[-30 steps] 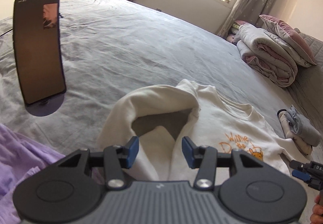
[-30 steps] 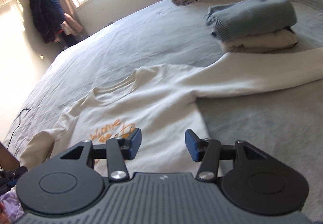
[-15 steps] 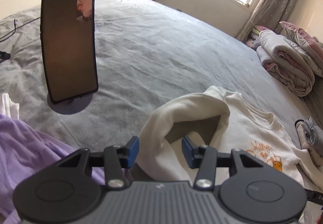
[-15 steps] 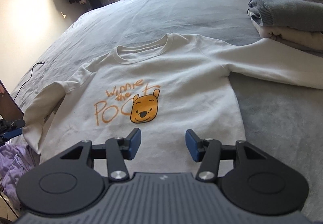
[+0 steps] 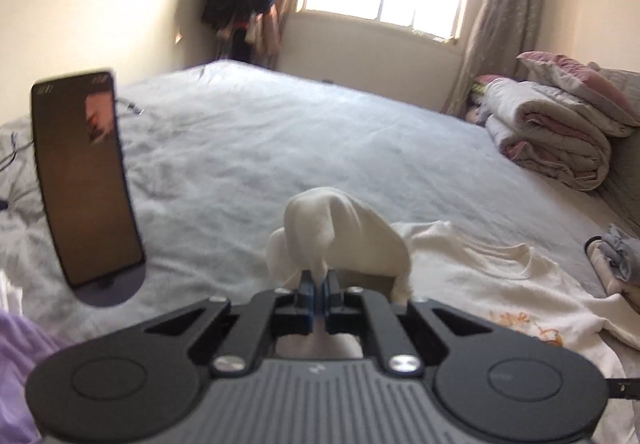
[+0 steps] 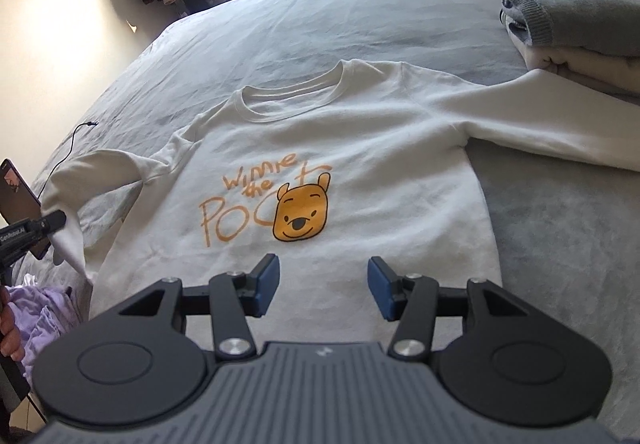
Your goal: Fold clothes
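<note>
A: Garment position? The cream long-sleeved sweatshirt with the orange bear print (image 6: 340, 164) lies front-up on the grey bedsheet (image 6: 300, 20), collar toward the window wall. One sleeve runs straight out to the side, reaching toward the folded stack of a grey knit over a cream garment (image 6: 580, 32); whether it touches the stack cannot be told.

B: Other sleeve? The left sleeve (image 5: 344, 240) is raised off the sheet and bunched. The left gripper (image 5: 319, 290) has its blue pads together on a pinch of that sleeve's fabric, which humps up above the fingers and drapes to both sides.

A: Confirmed from the right wrist view: the black tip of the left gripper sits at the sleeve end at the far left, cloth hanging below it.

B: Right gripper? The right gripper (image 6: 323, 288) hovers over the lower hem area of the sweatshirt, below the bear print, pads well apart, nothing between them. Contact with the cloth cannot be judged.

A: Surroundings. A dark upright smartphone on a round stand (image 5: 86, 180) stands on the sheet left of the raised sleeve. A lilac garment (image 6: 44, 308) lies at the near left edge. A rolled pink-and-grey quilt (image 5: 556, 140) rests at the far right of the bed.

B: Left wrist view is slightly blurred.
</note>
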Demonstrator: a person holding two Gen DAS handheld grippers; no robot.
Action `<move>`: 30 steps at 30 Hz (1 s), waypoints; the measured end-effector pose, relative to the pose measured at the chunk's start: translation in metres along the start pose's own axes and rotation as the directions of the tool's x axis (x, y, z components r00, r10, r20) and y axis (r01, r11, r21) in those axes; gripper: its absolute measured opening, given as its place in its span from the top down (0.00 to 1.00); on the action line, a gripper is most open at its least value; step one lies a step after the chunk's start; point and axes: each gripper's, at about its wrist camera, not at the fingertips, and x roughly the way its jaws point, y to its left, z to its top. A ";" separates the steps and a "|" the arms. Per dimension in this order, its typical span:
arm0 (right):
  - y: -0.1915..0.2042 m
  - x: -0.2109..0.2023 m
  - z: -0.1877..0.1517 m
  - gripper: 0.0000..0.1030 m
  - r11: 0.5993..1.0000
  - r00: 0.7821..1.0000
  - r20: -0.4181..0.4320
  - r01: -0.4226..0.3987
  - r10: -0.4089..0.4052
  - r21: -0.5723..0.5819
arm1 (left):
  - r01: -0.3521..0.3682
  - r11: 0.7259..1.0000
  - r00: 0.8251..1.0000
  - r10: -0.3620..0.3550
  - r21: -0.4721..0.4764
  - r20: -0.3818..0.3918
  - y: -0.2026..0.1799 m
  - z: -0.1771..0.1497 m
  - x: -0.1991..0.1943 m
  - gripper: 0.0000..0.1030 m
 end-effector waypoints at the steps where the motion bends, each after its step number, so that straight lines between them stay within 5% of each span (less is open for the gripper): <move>1: -0.001 -0.001 0.001 0.48 1.000 1.000 0.001 -0.004 0.004 0.008 | 0.042 0.999 0.999 -0.043 0.031 0.028 -0.009 0.000 -0.005 0.96; 4: -0.003 -0.004 0.002 0.48 1.000 1.000 0.007 -0.015 0.015 0.024 | 0.182 0.975 0.981 -0.188 0.126 0.040 -0.034 -0.005 -0.013 0.96; 7: -0.004 -0.007 0.002 0.48 0.999 1.000 0.011 -0.017 0.016 0.031 | 0.277 0.942 0.959 -0.259 0.188 -0.112 -0.052 -0.019 -0.002 0.95; 12: -0.005 -0.005 0.001 0.48 0.999 1.000 0.005 -0.016 0.016 0.038 | 0.436 0.864 0.870 -0.333 0.252 -0.364 -0.082 -0.043 0.015 0.93; 15: -0.003 -0.002 0.001 0.48 0.999 1.000 -0.004 -0.019 0.019 0.034 | 0.452 0.859 0.843 -0.325 0.240 -0.428 -0.083 -0.054 0.017 0.92; 20: 0.002 0.003 -0.002 0.48 1.000 1.000 -0.018 -0.022 0.023 0.014 | 0.474 0.875 0.813 -0.392 0.099 -0.431 -0.059 -0.043 0.011 0.77; 25: 0.002 0.008 -0.003 0.48 1.000 1.000 -0.025 -0.008 0.009 0.012 | 0.458 0.885 0.805 -0.454 -0.087 -0.382 -0.030 -0.024 0.009 0.69; 30: 0.002 0.011 -0.002 0.48 1.000 1.000 -0.028 0.000 0.000 0.016 | 0.474 0.841 0.788 -0.537 -0.260 -0.301 -0.006 -0.007 0.010 0.60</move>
